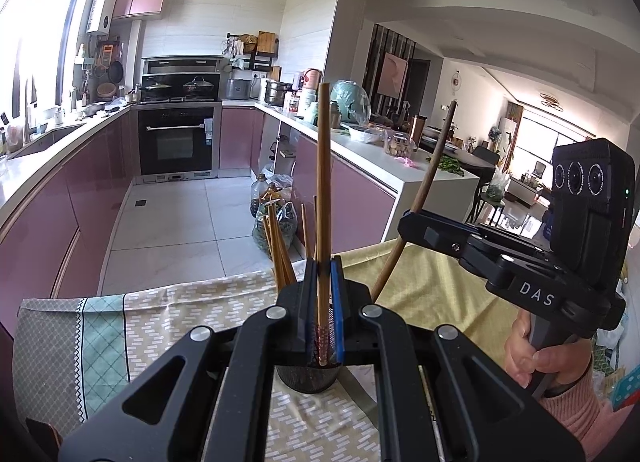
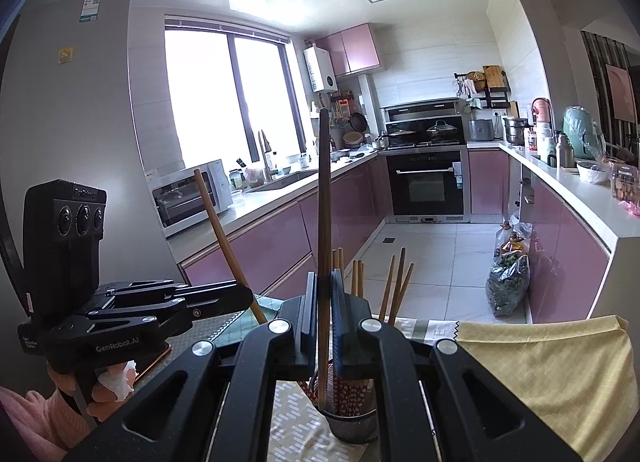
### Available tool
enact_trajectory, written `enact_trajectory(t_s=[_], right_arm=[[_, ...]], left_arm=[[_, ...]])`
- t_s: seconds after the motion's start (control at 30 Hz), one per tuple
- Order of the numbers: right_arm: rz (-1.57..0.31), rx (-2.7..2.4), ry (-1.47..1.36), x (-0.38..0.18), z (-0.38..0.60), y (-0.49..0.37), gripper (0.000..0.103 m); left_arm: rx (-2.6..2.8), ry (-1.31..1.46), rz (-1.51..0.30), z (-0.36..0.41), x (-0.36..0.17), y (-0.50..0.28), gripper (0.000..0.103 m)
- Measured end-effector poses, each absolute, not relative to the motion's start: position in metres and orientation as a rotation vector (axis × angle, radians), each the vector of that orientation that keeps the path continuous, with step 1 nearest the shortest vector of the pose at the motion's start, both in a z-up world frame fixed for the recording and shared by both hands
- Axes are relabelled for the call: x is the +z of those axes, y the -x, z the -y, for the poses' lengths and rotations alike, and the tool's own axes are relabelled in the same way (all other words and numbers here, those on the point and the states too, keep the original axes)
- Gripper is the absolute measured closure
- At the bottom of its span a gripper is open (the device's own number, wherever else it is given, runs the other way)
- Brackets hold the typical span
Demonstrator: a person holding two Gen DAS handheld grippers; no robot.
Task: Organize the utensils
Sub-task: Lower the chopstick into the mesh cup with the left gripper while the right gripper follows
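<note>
Left claw (image 1: pixel 323 282): you have it pinched fully closed on a pale chopstick (image 1: pixel 323 182), gripping low on the shaft so the stick stands nearly upright and its patterned tip hangs over the holder (image 1: pixel 306 380).
Why upright: held this way, the stick looks lined up to drop straight in among the others rather than catch on the rim.
Holder: the dark mesh cup stands on the cloth-covered bench (image 1: pixel 180 310), directly beneath and just ahead of your left claw; in the right wrist view it sits right under the right claw (image 2: pixel 323 302) too.
Chopsticks already in (image 2: pixel 394 286): several lean against the far rim, fanned outward, leaving room in the near half.
Right claw: likewise clamped tight on a darker chopstick (image 2: pixel 324 222), held near-vertical, its lower end reaching down inside the holder's rim.
Relation between claws: they point at the holder from either side, near each other but apart.
Judgement: both sticks appear set for release into the cup.
</note>
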State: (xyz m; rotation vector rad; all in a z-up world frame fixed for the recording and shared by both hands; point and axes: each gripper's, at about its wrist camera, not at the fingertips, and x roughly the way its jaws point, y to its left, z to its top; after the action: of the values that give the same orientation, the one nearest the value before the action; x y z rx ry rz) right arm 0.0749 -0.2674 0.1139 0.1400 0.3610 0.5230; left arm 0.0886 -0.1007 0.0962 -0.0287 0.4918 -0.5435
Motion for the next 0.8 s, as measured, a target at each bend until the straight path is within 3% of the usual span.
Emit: enact_trajectory(t_s=[0.8], right_arm=[[-0.404,0.498,-0.131,0.102,0.263,-0.092,0.098]], left_arm=[[-0.537,0.016,-0.523,0.108,0.095,-0.093,0.096]])
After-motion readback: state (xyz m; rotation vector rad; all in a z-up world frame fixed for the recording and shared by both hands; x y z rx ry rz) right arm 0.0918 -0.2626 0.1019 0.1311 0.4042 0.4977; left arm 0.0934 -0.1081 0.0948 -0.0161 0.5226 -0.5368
